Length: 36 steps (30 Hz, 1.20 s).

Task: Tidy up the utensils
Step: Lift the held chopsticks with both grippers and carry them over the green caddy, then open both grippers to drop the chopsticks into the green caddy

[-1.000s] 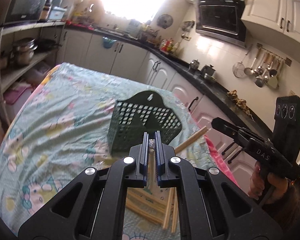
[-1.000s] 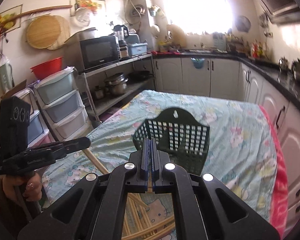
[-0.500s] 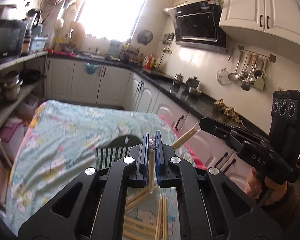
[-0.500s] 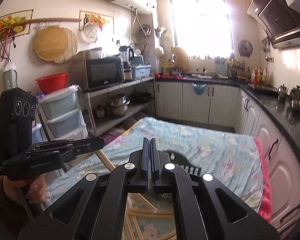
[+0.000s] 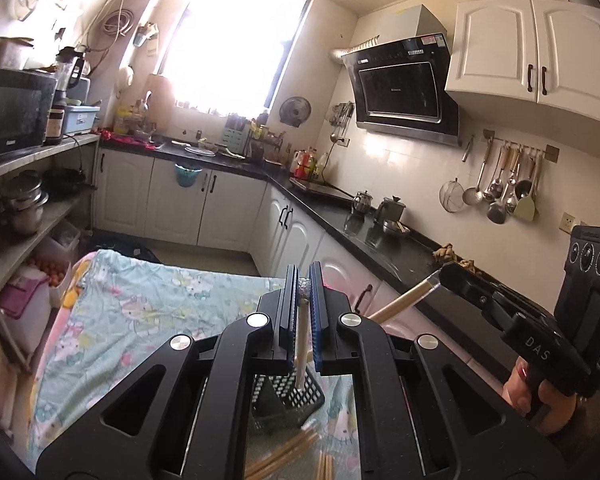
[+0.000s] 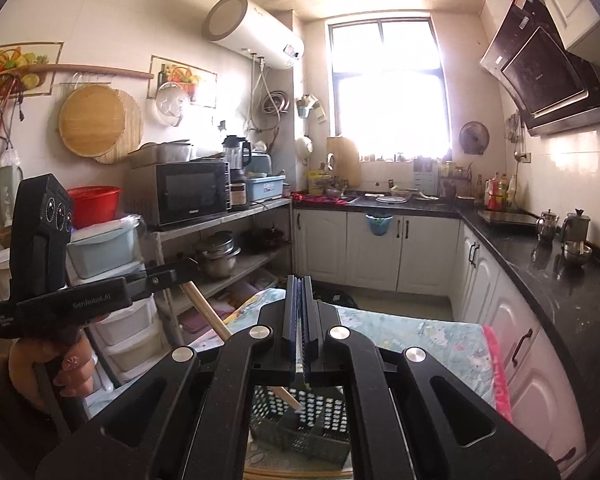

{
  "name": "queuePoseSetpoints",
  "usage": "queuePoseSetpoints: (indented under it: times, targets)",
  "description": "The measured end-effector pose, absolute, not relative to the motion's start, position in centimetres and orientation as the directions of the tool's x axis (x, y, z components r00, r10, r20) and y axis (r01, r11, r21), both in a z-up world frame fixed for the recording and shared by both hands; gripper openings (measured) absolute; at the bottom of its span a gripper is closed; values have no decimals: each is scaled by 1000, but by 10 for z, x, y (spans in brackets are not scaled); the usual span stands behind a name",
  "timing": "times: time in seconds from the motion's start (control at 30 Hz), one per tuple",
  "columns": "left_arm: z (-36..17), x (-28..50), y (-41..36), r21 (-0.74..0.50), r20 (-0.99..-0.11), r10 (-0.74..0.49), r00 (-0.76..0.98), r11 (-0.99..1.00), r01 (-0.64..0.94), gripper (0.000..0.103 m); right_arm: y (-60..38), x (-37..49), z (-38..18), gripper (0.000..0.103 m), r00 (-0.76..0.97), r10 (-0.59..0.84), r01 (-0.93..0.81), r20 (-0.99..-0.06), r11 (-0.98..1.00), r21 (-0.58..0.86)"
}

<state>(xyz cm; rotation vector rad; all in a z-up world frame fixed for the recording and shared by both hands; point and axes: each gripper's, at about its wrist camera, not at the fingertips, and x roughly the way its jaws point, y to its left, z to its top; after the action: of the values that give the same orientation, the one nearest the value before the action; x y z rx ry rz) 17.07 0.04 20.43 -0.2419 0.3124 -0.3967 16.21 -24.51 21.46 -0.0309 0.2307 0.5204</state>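
Left gripper (image 5: 305,312) clamped on chopstick (image 5: 300,356), right gripper (image 6: 300,320) likewise (own chopstick (image 5: 404,300)); basket (image 6: 300,428) could be missed if tips swing.

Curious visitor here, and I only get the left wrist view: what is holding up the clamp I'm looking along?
Observer: In the right wrist view, a person's hand grips the handle of the left gripper.
Operator: How does my stick look from over there?
Observer: The chopstick slants down from the shut jaws toward the green basket.
Operator: Anything on that side that I can't see?
Observer: A red basin stands left of the microwave.
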Motion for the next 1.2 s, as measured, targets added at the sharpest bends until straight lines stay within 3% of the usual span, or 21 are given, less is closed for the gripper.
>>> queuePoseSetpoints:
  times: [1.07, 1.1, 1.17, 1.2]
  targets:
    - [112, 234, -25, -228, -428, -341, 837, 937, 265, 4, -237, 238, 119, 3, 775, 431, -433, -463, 895, 108]
    - [110, 235, -26, -226, -431, -339, 836, 938, 264, 4, -235, 239, 117, 3, 770, 431, -433, -470, 895, 110]
    - [107, 235, -26, -217, -438, -327, 837, 942, 255, 18, -234, 241, 112, 9, 769, 426, -428, -476, 897, 111]
    - [106, 233, -26, -215, -436, -324, 839, 944, 252, 21, -235, 241, 112, 18, 769, 427, -427, -477, 897, 114]
